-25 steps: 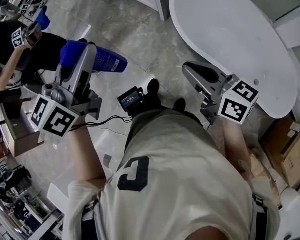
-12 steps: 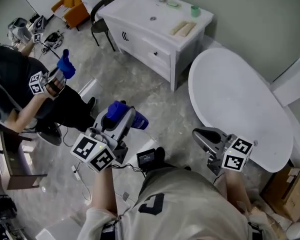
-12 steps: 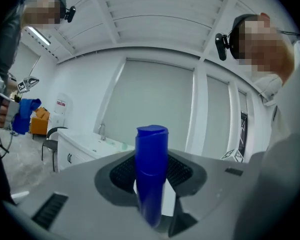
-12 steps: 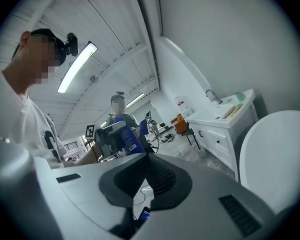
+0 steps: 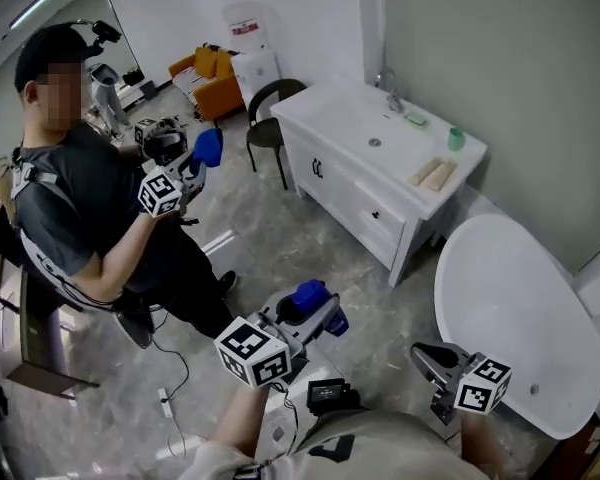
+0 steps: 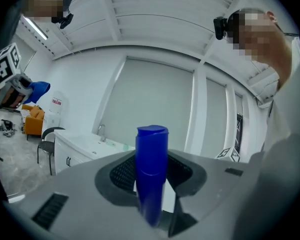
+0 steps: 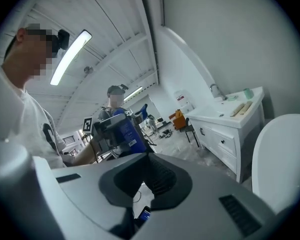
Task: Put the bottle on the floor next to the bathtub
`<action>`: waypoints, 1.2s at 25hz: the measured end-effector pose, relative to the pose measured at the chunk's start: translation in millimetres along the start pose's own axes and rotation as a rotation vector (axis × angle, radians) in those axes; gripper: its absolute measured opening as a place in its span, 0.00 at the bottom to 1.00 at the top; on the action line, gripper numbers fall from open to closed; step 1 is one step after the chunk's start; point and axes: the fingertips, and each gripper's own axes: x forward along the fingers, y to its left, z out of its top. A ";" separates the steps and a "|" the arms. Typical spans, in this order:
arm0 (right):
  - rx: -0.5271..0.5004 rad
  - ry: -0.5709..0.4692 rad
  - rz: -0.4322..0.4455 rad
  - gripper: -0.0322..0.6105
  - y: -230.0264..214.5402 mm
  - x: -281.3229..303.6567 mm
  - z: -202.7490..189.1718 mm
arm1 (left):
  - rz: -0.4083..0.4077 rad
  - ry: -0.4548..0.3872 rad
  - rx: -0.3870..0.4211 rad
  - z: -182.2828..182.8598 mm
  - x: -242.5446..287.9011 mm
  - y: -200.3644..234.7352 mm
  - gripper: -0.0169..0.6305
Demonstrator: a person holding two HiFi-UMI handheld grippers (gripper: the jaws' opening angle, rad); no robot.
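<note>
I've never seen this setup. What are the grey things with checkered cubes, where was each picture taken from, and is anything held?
No robot here: a person carries a two-jaw gripper in each hand; the marker cubes are part of them. The head view looks down from a camera on that person's head; the other two views ride on the grippers and look along their jaws. The left gripper is clamped on a blue bottle, held above the floor. The right gripper is shut with nothing in it. The white bathtub is at the right, a white vanity beyond it. A second person at the left holds a similar gripper.
</note>
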 end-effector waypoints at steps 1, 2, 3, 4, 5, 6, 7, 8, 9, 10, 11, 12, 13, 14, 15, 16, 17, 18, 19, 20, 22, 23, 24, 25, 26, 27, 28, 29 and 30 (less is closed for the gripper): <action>-0.003 0.001 0.002 0.10 1.4 6.5 1.6 | -0.008 0.003 0.000 0.1 -1.2 0.7 0.32; -0.004 0.003 0.004 0.10 3.0 13.7 2.4 | -0.013 0.006 0.001 -1.0 -4.3 1.6 0.32; -0.002 0.002 0.011 0.10 5.2 22.1 3.3 | -0.012 0.010 0.005 -2.5 -9.0 3.4 0.32; 0.004 -0.002 0.024 0.10 7.7 31.2 4.5 | -0.006 0.013 0.012 -4.1 -14.5 6.2 0.32; 0.016 -0.009 0.037 0.10 10.4 39.4 5.8 | -0.002 0.016 0.022 -5.8 -19.7 9.0 0.32; 0.029 -0.015 0.043 0.10 12.6 45.9 6.3 | -0.002 0.019 0.031 -7.5 -24.2 11.0 0.32; 0.037 -0.016 0.040 0.10 14.0 50.9 5.5 | -0.006 0.022 0.037 -9.1 -28.2 12.3 0.32; 0.037 -0.009 0.031 0.10 14.7 55.5 3.2 | -0.010 0.024 0.039 -10.4 -32.6 13.7 0.32; 0.030 0.005 0.023 0.10 15.6 60.6 -0.3 | -0.008 0.023 0.039 -11.4 -38.2 16.0 0.32; 0.021 0.022 0.021 0.10 17.1 66.3 -4.6 | 0.001 0.020 0.035 -12.5 -45.0 19.5 0.32; 0.012 0.040 0.026 0.10 19.2 71.9 -8.8 | 0.017 0.014 0.030 -13.6 -52.3 24.2 0.32; 0.002 0.055 0.035 0.10 21.3 77.4 -11.7 | 0.037 0.006 0.023 -14.0 -59.0 29.8 0.32; -0.009 0.067 0.047 0.10 23.2 82.9 -12.3 | 0.057 -0.004 0.017 -13.2 -64.6 36.0 0.32; -0.021 0.077 0.058 0.10 24.8 88.6 -10.7 | 0.076 -0.014 0.011 -11.7 -69.5 42.0 0.32; -0.034 0.086 0.068 0.10 26.1 94.4 -8.0 | 0.094 -0.022 0.004 -10.4 -73.9 47.9 0.32; -0.045 0.093 0.077 0.10 27.3 100.1 -4.6 | 0.110 -0.027 -0.004 -10.0 -77.5 53.7 0.32; -0.052 0.096 0.083 0.10 27.9 105.0 -0.9 | 0.122 -0.029 -0.013 -10.3 -79.5 59.2 0.32; -0.053 0.096 0.086 0.10 27.9 107.8 2.6 | 0.128 -0.026 -0.023 -11.2 -79.2 63.4 0.32; -0.048 0.096 0.084 0.10 27.3 108.0 5.3 | 0.128 -0.019 -0.031 -12.3 -76.5 65.6 0.32; -0.041 0.094 0.081 0.10 25.9 106.2 7.4 | 0.123 -0.009 -0.035 -12.9 -71.8 65.9 0.32; -0.028 0.090 0.072 0.10 19.7 101.2 11.0 | 0.107 0.008 -0.027 -10.4 -59.2 62.8 0.32; -0.020 0.088 0.069 0.10 14.6 99.2 12.4 | 0.101 0.014 -0.017 -7.8 -52.3 59.9 0.32; -0.010 0.087 0.068 0.10 8.7 97.6 13.0 | 0.096 0.018 -0.005 -5.6 -45.5 56.1 0.32; 0.001 0.087 0.070 0.10 2.7 96.1 12.9 | 0.093 0.021 0.006 -4.5 -39.1 52.3 0.32; 0.010 0.085 0.075 0.10 -2.9 95.0 12.9 | 0.092 0.022 0.012 -4.6 -33.2 49.1 0.32; 0.014 0.080 0.082 0.10 -7.6 94.2 14.0 | 0.093 0.023 0.012 -5.4 -27.5 47.2 0.32; 0.014 0.071 0.090 0.10 -11.9 93.0 16.5 | 0.093 0.024 0.008 -6.3 -21.1 46.0 0.32; 0.014 0.060 0.096 0.10 -16.0 90.6 19.9 | 0.092 0.026 0.000 -7.1 -13.7 44.6 0.32; 0.017 0.048 0.099 0.10 -20.4 86.3 23.7 | 0.088 0.030 -0.006 -7.6 -4.9 42.1 0.32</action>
